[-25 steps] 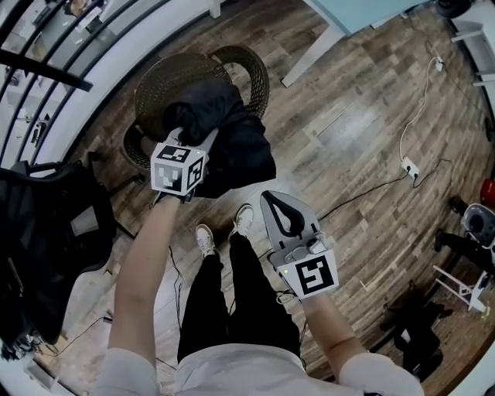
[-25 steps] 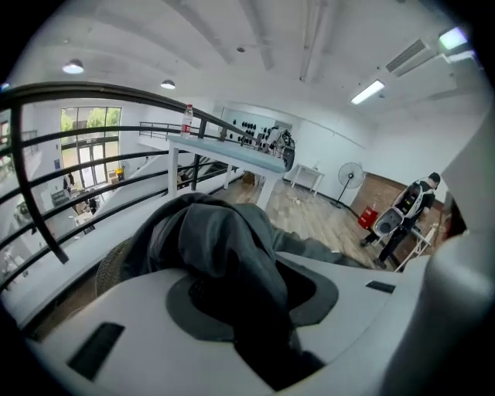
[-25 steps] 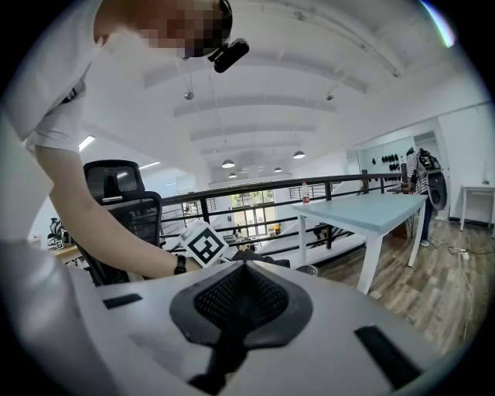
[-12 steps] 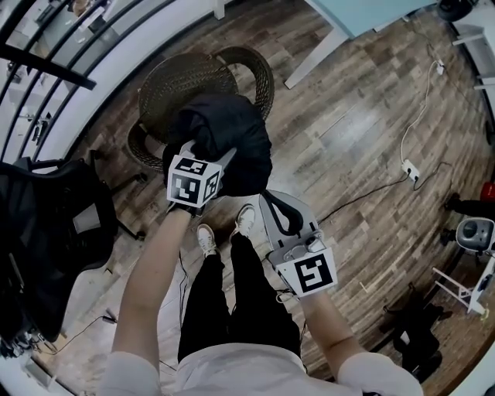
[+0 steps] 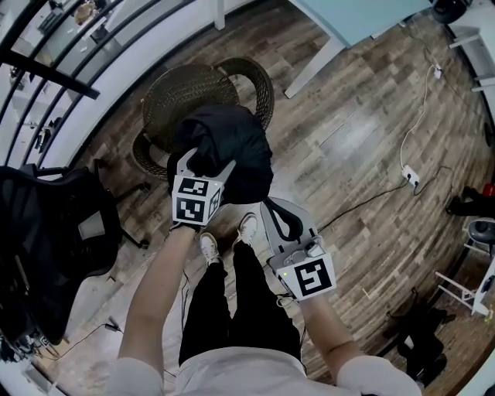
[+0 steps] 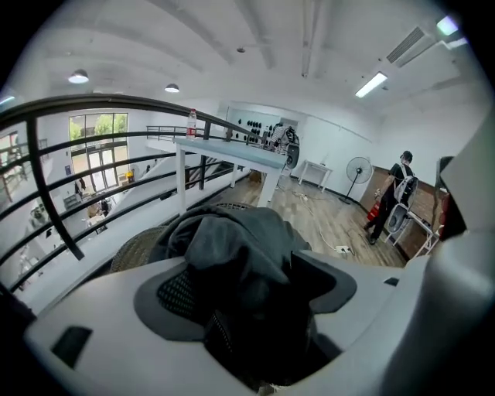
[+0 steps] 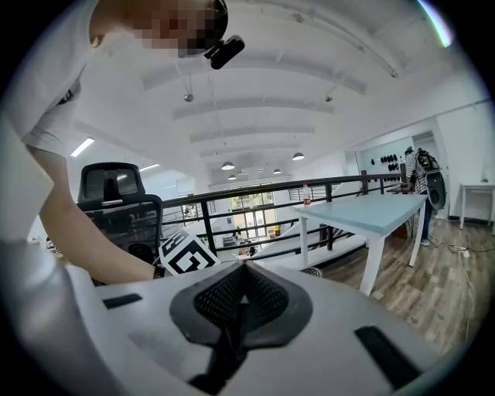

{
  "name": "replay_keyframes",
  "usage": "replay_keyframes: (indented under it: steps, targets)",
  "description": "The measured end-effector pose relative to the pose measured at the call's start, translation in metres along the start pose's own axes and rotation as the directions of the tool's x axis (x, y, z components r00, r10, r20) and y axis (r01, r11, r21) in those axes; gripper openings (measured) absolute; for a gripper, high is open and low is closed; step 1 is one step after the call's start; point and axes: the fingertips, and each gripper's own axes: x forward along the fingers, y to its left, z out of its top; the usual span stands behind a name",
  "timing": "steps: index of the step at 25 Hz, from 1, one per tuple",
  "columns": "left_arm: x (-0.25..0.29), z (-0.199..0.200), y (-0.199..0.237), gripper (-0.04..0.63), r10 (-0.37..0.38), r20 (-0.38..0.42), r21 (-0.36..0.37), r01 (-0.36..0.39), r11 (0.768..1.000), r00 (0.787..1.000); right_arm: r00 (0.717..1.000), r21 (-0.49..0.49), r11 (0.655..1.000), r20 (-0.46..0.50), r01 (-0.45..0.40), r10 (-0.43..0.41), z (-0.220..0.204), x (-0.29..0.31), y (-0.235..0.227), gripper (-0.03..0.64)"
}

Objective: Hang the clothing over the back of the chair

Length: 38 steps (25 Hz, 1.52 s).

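Note:
A black garment (image 5: 230,145) lies bunched over the back rim of the round wicker chair (image 5: 189,91). My left gripper (image 5: 206,164) is at the garment's near edge, jaws spread wide and still opening. In the left gripper view the dark cloth (image 6: 232,240) fills the gap between the pads (image 6: 179,292) without being squeezed, and the left gripper (image 6: 251,267) points down at it. My right gripper (image 5: 272,207) hangs to the right, beside the person's legs, shut with nothing in it. In the right gripper view its pads (image 7: 220,298) meet, and the right gripper (image 7: 241,272) points away from the chair.
A black mesh office chair (image 5: 54,232) stands at the left by a black railing (image 5: 46,69). A pale blue table (image 5: 352,19) is at the top right. A power strip with cables (image 5: 410,174) lies on the wood floor. The person's shoes (image 5: 247,226) are just below the garment.
The left gripper's jaws have spread apart on the garment and the gripper has drawn back a little toward the person. The garment stays on the chair back. The right gripper has kept still.

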Motion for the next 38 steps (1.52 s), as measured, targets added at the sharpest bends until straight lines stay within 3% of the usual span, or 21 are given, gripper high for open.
replay_keyframes:
  steps: [16,19,30,38]
  targets:
    - [-0.058,0.023,0.009,0.352,0.007,-0.003,0.083,-0.007,0.996,1.000,0.997,-0.023,1.000,0.075,0.011,-0.009,0.057,-0.003,0.027,0.017]
    - [-0.068,0.026,0.013,0.312,0.018,0.000,0.084,-0.018,0.996,1.000,0.996,-0.030,0.999,0.088,0.020,-0.017,0.070,-0.008,0.032,0.017]
    - [-0.110,0.047,0.023,0.067,0.088,0.053,0.110,-0.093,0.990,0.995,0.993,-0.069,0.995,0.097,0.070,-0.063,0.099,-0.049,0.052,0.017]
    - [-0.160,0.093,0.014,0.028,0.106,0.163,0.150,-0.131,0.980,0.981,0.983,-0.126,0.986,0.157,0.114,-0.093,0.141,-0.073,0.058,0.017]
